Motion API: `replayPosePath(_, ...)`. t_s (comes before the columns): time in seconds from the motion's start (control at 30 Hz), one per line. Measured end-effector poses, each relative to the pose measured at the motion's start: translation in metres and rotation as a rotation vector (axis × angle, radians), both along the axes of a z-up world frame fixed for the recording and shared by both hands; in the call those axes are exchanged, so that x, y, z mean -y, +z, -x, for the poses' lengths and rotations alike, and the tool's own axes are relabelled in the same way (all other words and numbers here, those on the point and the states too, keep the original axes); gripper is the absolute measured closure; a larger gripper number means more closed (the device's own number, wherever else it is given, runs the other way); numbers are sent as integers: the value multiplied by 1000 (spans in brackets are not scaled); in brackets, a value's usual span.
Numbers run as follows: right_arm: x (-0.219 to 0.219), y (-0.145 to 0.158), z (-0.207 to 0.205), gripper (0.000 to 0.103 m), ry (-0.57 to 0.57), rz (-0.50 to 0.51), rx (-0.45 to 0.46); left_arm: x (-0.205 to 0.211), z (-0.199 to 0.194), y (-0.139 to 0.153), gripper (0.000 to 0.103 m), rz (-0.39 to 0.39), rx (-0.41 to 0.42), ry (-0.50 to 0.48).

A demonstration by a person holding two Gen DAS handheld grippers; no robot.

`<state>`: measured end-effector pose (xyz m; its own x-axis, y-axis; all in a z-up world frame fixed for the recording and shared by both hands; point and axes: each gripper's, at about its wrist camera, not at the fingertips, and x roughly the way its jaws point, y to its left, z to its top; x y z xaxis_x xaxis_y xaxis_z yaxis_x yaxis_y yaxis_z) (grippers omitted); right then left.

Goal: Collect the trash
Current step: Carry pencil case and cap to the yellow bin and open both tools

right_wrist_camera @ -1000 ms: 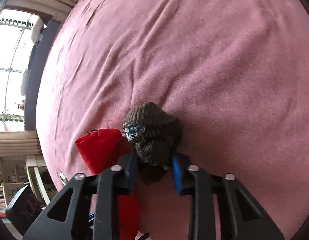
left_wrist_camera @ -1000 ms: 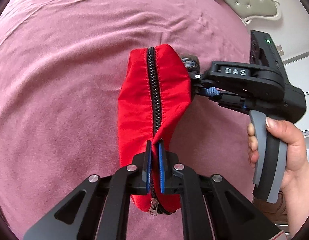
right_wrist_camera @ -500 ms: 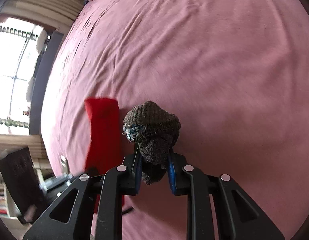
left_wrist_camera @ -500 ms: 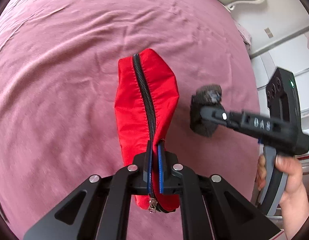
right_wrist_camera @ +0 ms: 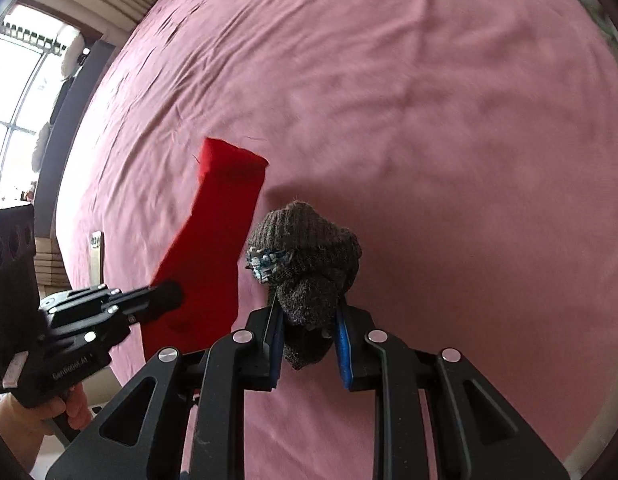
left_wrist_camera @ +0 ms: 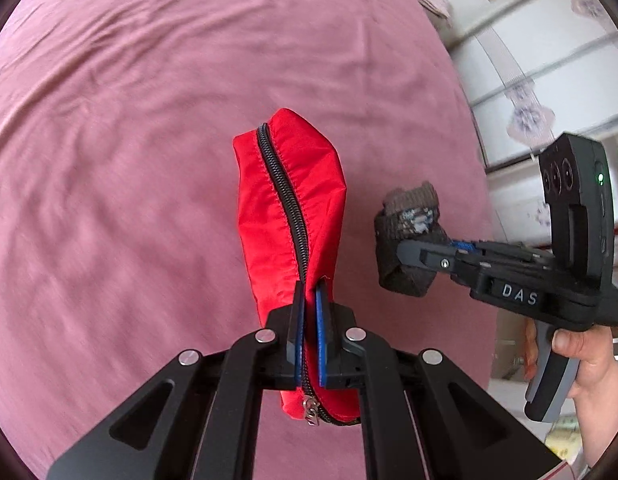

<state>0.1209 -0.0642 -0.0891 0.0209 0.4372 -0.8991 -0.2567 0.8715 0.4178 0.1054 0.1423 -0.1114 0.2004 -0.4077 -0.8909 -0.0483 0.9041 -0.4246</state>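
Left wrist view: left gripper (left_wrist_camera: 307, 334) pinching zipped red fabric pouch (left_wrist_camera: 293, 216) above pink bedspread (left_wrist_camera: 129, 140), right gripper (right_wrist_camera: 309, 340) clamping balled grey-brown knitted sock (right_wrist_camera: 309, 248) beside it; next, likely unzipping pouch.

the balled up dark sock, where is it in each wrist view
Left wrist view: the sock sits right of centre, pinched by the right gripper, beside the red pouch.
Right wrist view: the sock is at lower centre, between that gripper's fingers.
Shared landmark: the red pouch, left of the sock in both, over the pink bedspread.
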Motion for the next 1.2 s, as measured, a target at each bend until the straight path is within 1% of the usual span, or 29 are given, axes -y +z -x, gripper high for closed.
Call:
replayPosePath(0.27, 77, 15, 64, 82, -130, 12, 13, 73, 32, 2, 98, 18, -22, -122)
replayPosePath(0.37, 112, 22, 86, 82, -200, 2, 23, 104, 39, 7, 98, 20, -20, -176)
replayPosePath(0.5, 158, 29, 113, 82, -283, -12, 35, 151, 46, 15, 98, 23, -7, -244)
replayPosePath(0.67, 221, 34, 140, 81, -361, -34, 43, 220, 55, 25, 98, 28, 6, -318)
replayPosePath(0.7, 233, 35, 144, 81, -371, -32, 45, 240, 58, 27, 98, 33, 8, -337)
replayPosePath(0.93, 324, 39, 170, 81, -451, -17, 56, 340, 70, 28, 98, 49, 13, -448)
replayPosePath(1.0, 349, 37, 174, 81, -485, -13, 56, 371, 70, 27, 98, 54, 9, -478)
replayPosePath(1.1, 389, 33, 179, 81, -538, -13, 50, 407, 69, 27, 98, 59, 6, -521)
replayPosePath(1.2, 418, 30, 182, 81, -573, 1, 48, 448, 66, 25, 98, 59, 3, -578)
